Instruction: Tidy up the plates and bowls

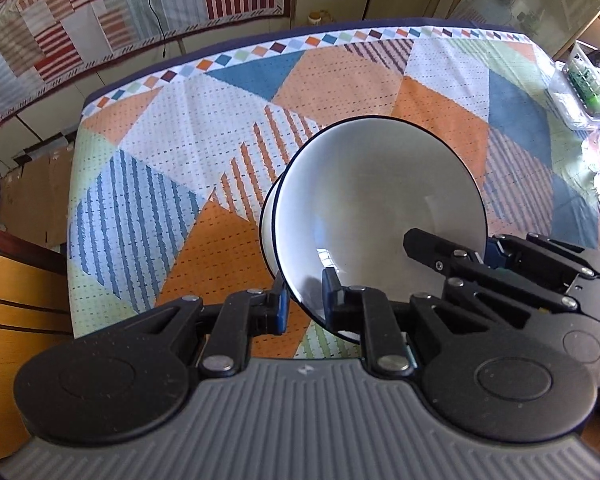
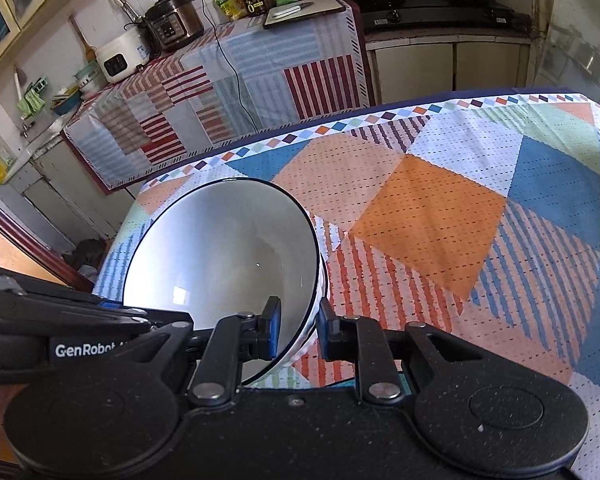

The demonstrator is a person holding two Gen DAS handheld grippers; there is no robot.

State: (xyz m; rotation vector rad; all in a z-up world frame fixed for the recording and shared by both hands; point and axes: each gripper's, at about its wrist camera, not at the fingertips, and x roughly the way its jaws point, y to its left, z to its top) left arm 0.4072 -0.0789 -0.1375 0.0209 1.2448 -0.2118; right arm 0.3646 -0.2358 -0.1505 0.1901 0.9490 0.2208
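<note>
The left tool (image 1: 305,300) is clamped on the near rim of the stacked bowls (image 1: 376,216), one pad inside the upper bowl and one outside. The right tool (image 2: 298,330) is clamped on the same stack's rim from the opposite side, again with the wall pinched between its pads. Two grips are judged necessary because two nested bowls are carried as one unit; opposed pinches keep the stack from swinging or separating. The stack is held tilted above the patterned tabletop (image 1: 204,132), clear of the cloth, nearer the stack's own left edge of the tabletop than the far border. Both tools are pitched steeply downward toward the stack, the left more so, flanking it closely.
</note>
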